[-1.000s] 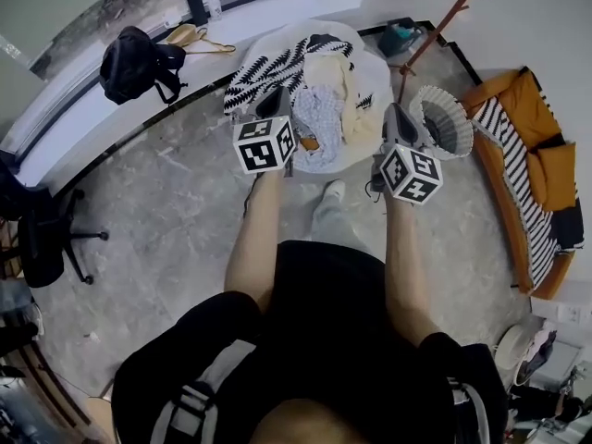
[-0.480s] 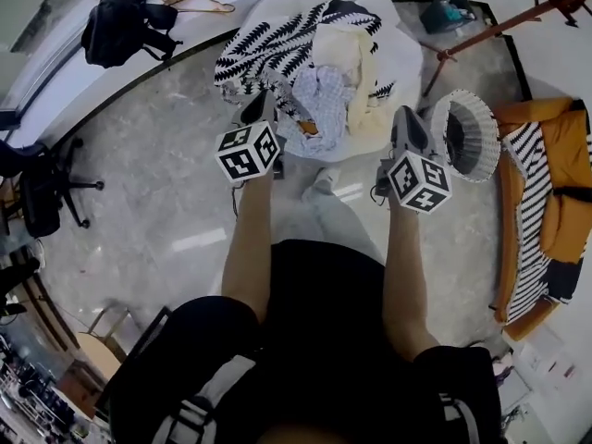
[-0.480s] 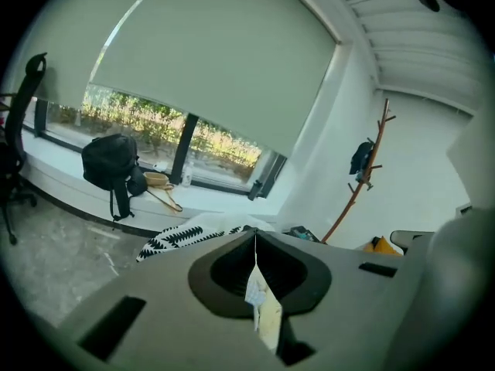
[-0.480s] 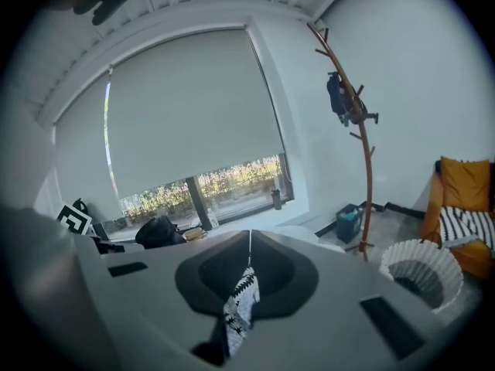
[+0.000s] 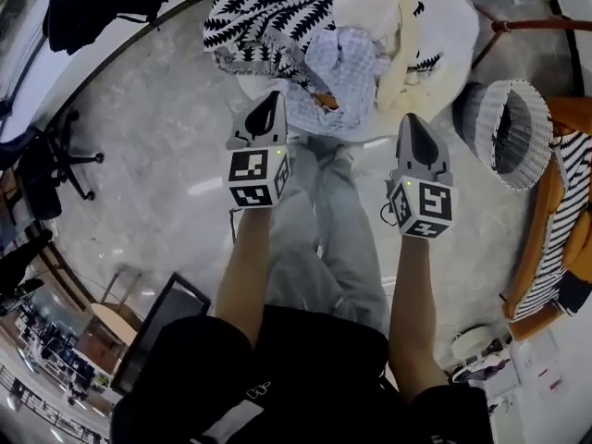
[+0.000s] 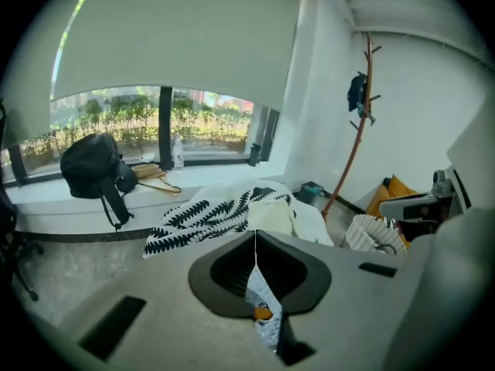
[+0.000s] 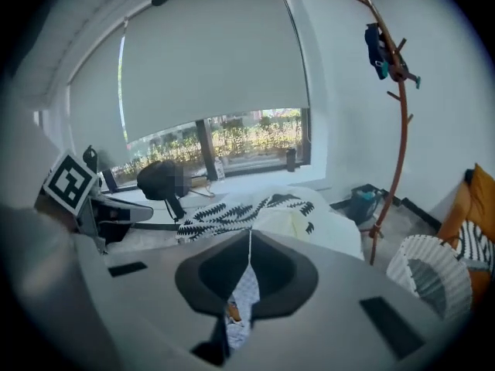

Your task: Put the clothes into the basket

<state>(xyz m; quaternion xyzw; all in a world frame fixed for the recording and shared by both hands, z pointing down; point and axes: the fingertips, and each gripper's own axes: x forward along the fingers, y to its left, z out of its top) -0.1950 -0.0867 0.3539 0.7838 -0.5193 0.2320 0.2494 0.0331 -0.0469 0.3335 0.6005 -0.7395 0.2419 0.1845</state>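
Observation:
Clothes lie heaped on a round white table [image 5: 453, 40]: a black-and-white patterned cloth [image 5: 273, 17], a pale checked shirt [image 5: 342, 72] and a cream garment [image 5: 384, 21]. The white ribbed basket [image 5: 509, 132] stands on the floor to the right of the heap. My left gripper [image 5: 268, 102] is shut and empty, its tip just short of the checked shirt's near edge. My right gripper [image 5: 412, 123] is also shut and empty, between the heap and the basket. In the left gripper view the shut gripper [image 6: 255, 234] faces the heap [image 6: 224, 211]; in the right gripper view the gripper [image 7: 249, 234] faces it too, with the basket [image 7: 429, 277] at right.
A black backpack [image 6: 93, 168] and a wooden hanger [image 6: 151, 182] lie on the window ledge behind the heap. A red-brown coat stand [image 7: 398, 122] rises near the basket. An orange sofa with a striped cushion [image 5: 564, 202] is at far right, an office chair [image 5: 51, 160] at left.
Both grippers have come down and toward the clothes heap, still shut. The heap and basket now sit larger and higher in the head view.

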